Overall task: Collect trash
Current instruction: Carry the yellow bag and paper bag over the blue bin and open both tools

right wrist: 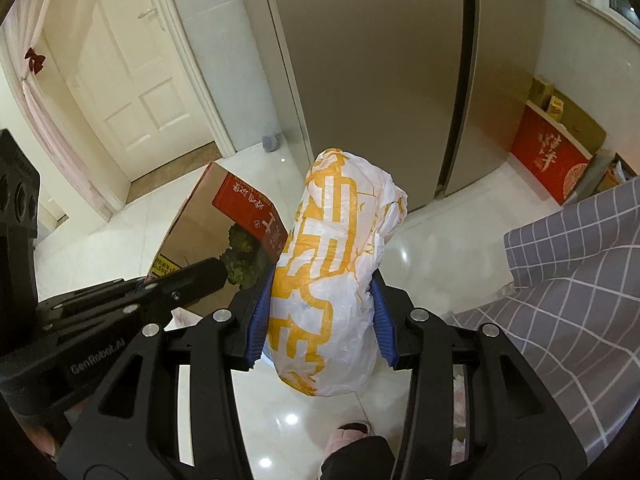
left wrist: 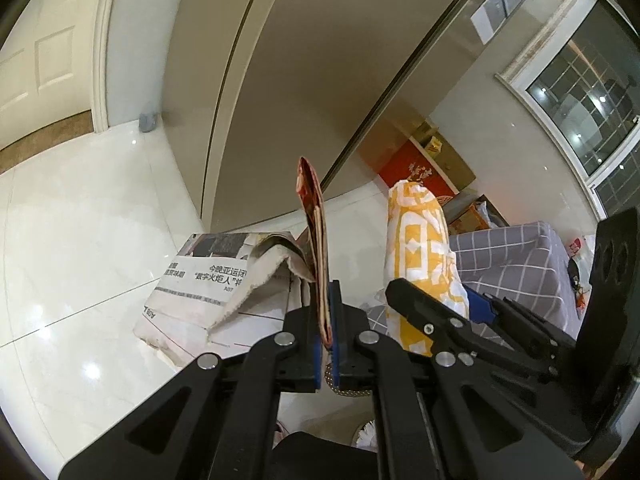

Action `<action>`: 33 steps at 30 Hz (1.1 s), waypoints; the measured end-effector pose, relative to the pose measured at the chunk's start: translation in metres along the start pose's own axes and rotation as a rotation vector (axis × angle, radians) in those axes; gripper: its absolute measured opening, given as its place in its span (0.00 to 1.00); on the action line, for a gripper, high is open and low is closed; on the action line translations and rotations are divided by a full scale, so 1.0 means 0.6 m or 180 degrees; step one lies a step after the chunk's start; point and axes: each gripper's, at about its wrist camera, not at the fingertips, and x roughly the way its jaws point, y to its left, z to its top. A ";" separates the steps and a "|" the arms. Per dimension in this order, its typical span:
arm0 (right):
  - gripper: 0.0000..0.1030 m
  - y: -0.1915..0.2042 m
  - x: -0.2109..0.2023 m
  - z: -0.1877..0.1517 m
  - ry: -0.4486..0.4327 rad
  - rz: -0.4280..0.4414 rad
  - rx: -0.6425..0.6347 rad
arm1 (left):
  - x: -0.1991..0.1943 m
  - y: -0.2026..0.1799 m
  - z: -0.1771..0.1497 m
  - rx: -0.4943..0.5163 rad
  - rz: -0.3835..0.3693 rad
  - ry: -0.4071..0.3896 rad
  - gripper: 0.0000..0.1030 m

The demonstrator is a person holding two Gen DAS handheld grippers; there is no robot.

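The tall grey cabinet [right wrist: 380, 80] and the white door [right wrist: 136, 80] close off the far side, leaving a broad stretch of glossy tile floor [left wrist: 80, 220] as free room to the left. On the right, a checked grey cover [right wrist: 580, 280] crowds close to the bag, so any swing that way would likely brush it.

The right tongs [right wrist: 320, 320] pinch a white and orange plastic bag [right wrist: 332, 272] around its middle, above the floor. The bag looks soft and full; a squeeze on slack plastic could slip, and I judge it may sag or drop out if tilted further.

The left tongs [left wrist: 326, 332] are pressed together on the edge of a flat red carton [left wrist: 316, 240], which stands thin and upright between the pads. Held by so little, it could twist loose. A newspaper [left wrist: 208, 280] lies on the floor just beyond, and the two tongs work close together, so they could knock each other.
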 end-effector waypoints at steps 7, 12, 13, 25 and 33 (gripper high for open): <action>0.43 -0.015 0.023 -0.002 0.0025 -0.0047 0.0088 | 0.035 0.016 0.010 -0.0090 0.0216 0.0115 0.35; 0.43 -0.020 0.028 -0.005 0.0059 -0.0049 0.0119 | 0.031 0.023 0.008 -0.0067 0.0366 0.0033 0.47; 0.43 -0.018 0.029 -0.005 0.0071 -0.0046 0.0121 | 0.031 0.024 0.006 -0.0084 0.0363 0.0041 0.47; 0.43 -0.005 0.028 -0.002 0.0062 -0.0019 0.0078 | 0.012 0.031 -0.001 -0.0101 0.0550 -0.0009 0.52; 0.43 0.025 0.043 0.001 0.0067 0.0102 0.0012 | -0.013 0.058 0.001 -0.0217 0.0727 -0.0128 0.53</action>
